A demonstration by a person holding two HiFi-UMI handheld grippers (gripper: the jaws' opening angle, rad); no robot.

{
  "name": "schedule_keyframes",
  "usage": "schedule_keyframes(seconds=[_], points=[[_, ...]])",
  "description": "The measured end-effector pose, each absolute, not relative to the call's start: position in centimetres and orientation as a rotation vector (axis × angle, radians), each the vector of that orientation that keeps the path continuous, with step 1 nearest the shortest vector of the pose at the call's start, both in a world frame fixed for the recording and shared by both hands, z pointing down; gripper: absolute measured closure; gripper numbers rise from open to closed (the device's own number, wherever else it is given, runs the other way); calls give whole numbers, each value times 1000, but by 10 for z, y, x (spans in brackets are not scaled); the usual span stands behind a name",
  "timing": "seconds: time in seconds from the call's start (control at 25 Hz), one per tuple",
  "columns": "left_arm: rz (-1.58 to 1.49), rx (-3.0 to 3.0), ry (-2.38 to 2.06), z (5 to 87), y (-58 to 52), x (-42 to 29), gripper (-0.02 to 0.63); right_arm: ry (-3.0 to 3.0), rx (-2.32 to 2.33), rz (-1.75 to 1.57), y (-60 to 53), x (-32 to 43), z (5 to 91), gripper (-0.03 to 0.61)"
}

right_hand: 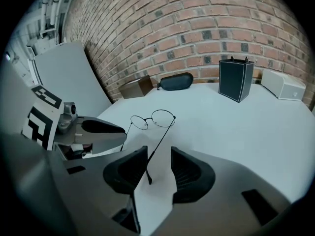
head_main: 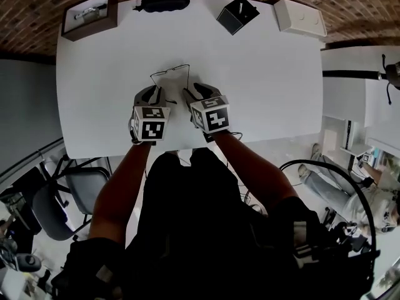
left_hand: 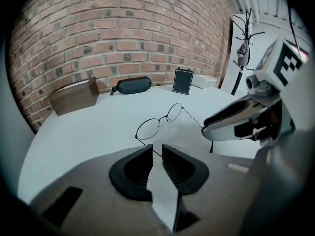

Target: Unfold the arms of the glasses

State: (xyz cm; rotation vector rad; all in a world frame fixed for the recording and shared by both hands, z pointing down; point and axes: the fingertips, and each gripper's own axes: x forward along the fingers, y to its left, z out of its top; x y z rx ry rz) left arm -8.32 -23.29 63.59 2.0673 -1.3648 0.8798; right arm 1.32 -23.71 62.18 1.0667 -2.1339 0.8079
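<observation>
1. Both arms of the glasses [left_hand: 149, 129] are spread on the white table [left_hand: 88, 132].
2. My left gripper [left_hand: 156, 152] stands slightly open, one arm's end between its jaws.
3. My right gripper [right_hand: 158, 154] gapes wide around the other.

Black case [head_main: 164, 0] near brown box [head_main: 89, 16]; dark box [head_main: 237, 14]; white box [head_main: 300, 17].

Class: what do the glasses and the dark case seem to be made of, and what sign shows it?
Glasses: likely thin dark metal wire; rims and arms are very fine, lenses clear. Dark case: matte, perhaps fabric or leatherette; no sharp glare.
</observation>
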Motion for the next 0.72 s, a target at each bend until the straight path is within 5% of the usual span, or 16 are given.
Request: schedule_keyframes(seconds=[0.72], points=[[1044, 2374, -1115, 629, -244, -80, 549, -2124, 1098, 843, -244, 33, 624, 446]])
